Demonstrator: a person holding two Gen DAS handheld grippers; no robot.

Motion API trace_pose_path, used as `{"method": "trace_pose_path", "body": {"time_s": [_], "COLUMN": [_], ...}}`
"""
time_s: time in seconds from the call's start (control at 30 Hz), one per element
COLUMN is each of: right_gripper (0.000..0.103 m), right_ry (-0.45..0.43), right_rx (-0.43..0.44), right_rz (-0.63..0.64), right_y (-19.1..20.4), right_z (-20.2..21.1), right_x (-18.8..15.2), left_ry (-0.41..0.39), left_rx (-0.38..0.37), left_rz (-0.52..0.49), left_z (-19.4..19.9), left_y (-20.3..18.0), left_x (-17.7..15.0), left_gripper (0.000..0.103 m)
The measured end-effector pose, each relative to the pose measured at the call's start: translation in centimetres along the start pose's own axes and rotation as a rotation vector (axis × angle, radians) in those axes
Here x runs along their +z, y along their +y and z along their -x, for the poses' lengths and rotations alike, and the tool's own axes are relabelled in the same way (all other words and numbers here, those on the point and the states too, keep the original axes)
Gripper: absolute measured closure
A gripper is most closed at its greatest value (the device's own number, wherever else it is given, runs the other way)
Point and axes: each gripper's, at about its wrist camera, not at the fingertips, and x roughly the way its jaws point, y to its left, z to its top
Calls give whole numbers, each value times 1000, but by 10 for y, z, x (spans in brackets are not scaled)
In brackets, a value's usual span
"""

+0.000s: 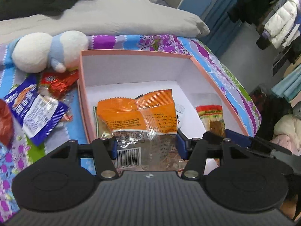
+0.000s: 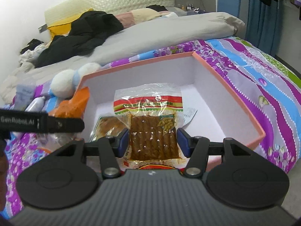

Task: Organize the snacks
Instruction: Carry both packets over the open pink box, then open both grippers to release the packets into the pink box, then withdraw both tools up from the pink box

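Observation:
A pink box with a white inside sits open on the patterned bedspread. My left gripper is shut on an orange snack packet, held over the box's near left part. My right gripper is shut on a clear packet of brown strips with a red and green band, held over the box. That packet also shows at the right of the left wrist view. Another packet lies on the box floor under them. The orange packet shows at the box's left wall.
Loose snacks lie left of the box: a blue and white packet and a red foil one. A white and blue plush toy lies beside the box's far left corner. A grey duvet is behind. The bed edge runs along the right.

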Motion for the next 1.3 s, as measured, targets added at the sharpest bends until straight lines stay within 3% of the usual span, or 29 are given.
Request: {"method": "trace_pose_path", "body": {"time_s": [0.3, 0.47, 0.57, 0.6, 0.97, 1.3], "right_gripper": [44, 42, 36, 31, 31, 31], "right_ry": [42, 80, 83, 80, 13, -54], "right_rx": [-6, 2, 2, 3, 38, 71], "right_rz": [-11, -12, -15, -16, -19, -9], "right_y": [-11, -12, -11, -11, -3, 16], "right_z": [-39, -50, -48, -46, 7, 70], "right_x": [7, 6, 6, 6, 4, -11], "left_ry": [39, 40, 32, 24, -68, -148], "left_rx": [6, -7, 16, 17, 15, 24], "left_rz": [11, -11, -22, -25, -57, -66], "left_z": [-38, -40, -35, -31, 38, 115], "left_y": [12, 10, 8, 7, -12, -25], "left_x": [10, 10, 11, 11, 0, -39], "left_gripper": [41, 40, 33, 31, 32, 32]}}
